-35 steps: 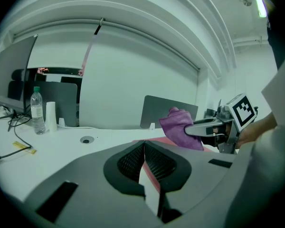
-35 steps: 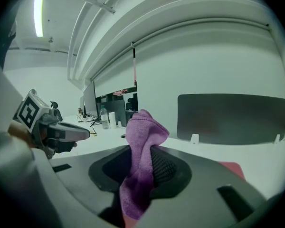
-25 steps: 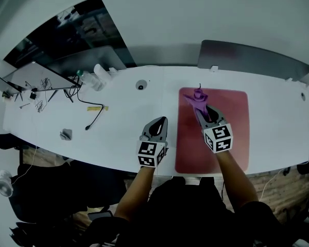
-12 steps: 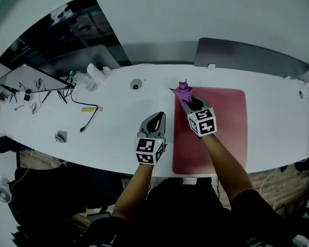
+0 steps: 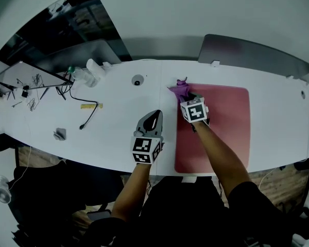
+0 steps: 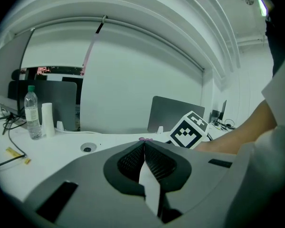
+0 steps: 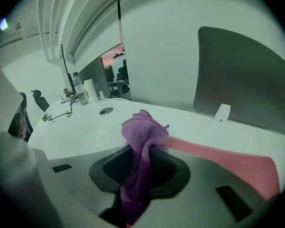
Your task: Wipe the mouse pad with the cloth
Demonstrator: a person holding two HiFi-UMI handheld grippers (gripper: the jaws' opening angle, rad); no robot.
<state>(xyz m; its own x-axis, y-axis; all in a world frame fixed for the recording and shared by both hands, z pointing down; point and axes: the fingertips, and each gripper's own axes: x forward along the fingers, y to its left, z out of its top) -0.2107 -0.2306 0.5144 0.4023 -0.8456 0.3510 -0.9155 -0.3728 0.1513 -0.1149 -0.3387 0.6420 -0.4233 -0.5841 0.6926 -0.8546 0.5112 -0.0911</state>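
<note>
A long white desk (image 5: 113,143) backed by a grey panel (image 5: 257,55) carries a red mouse pad (image 5: 224,122) on its right. A bottle (image 5: 83,77) and black cable (image 5: 87,115) lie far left. The right gripper (image 5: 186,96), arm stretched forward, clamps the purple cloth (image 5: 179,89) at the pad's far-left corner; the left gripper (image 5: 154,116) is just left of the pad, jaws together, empty

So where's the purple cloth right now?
In the head view the purple cloth is pinched in the right gripper, at the far left corner of the pink mouse pad, spilling a little onto the white desk.
</note>
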